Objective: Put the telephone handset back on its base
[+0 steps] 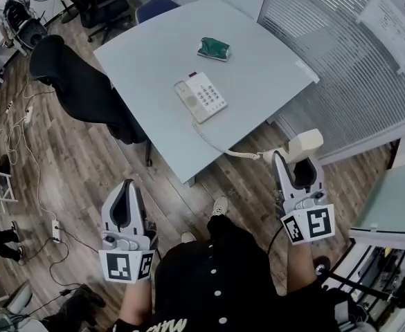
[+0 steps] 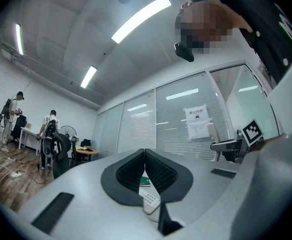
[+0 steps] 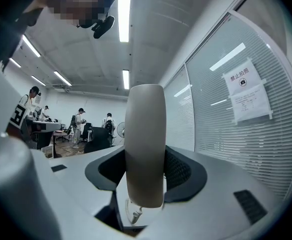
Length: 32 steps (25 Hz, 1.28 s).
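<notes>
The white telephone base (image 1: 200, 97) with its keypad lies near the middle of the grey table (image 1: 271, 75). It also shows small below the left jaws, telephone base (image 2: 150, 200). A coiled cord (image 1: 219, 148) runs from the base off the table's front edge to the cream handset (image 1: 304, 145). My right gripper (image 1: 296, 160) is shut on the handset (image 3: 145, 144), which stands upright between the pads, off the table's near right corner. My left gripper (image 1: 128, 187) hangs low over the floor at the left, its jaws shut and empty, left gripper (image 2: 145, 155).
A green packet (image 1: 214, 48) lies farther back on the table. A black office chair (image 1: 84, 88) stands at the table's left, a blue chair (image 1: 154, 7) behind it. A glass partition with blinds (image 1: 340, 40) runs along the right. Cables (image 1: 22, 151) lie on the wooden floor.
</notes>
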### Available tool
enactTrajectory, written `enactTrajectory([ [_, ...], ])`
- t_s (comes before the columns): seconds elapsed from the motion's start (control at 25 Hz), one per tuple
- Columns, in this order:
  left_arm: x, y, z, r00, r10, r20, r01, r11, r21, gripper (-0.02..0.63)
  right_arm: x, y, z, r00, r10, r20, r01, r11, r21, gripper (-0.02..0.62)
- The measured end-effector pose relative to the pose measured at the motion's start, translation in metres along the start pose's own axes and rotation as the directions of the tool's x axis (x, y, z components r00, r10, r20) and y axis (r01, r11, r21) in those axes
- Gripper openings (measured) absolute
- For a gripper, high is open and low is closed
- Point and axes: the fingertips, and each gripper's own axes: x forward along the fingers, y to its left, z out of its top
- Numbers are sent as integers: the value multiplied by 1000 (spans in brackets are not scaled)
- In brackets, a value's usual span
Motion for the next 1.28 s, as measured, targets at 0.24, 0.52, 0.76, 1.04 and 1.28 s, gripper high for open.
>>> enactTrajectory([
  [0.24, 38, -2, -2, 1000, 18, -5, -18, 1000, 8, 17, 35, -24, 3, 1000, 24, 3, -24, 1000, 7, 230],
  [0.52, 75, -10, -4, 999, 44, -8, -44, 999, 23, 17, 71, -51, 0, 998, 62, 2, -62, 998, 22, 230],
  [0.76, 96, -16, -6, 995, 100, -15, -100, 994, 36, 15, 101, -73, -4, 994, 111, 7, -111, 993, 38, 230],
  [1.04, 113, -35, -21, 989, 137, -53, -136, 990, 27, 17, 135, -92, -24, 985, 173, -13, -169, 973, 158, 230],
  [1.28, 109, -23, -29, 982, 171, -81, -168, 985, 41, 17, 153, -67, -44, 968, 247, -48, -236, 958, 163, 230],
])
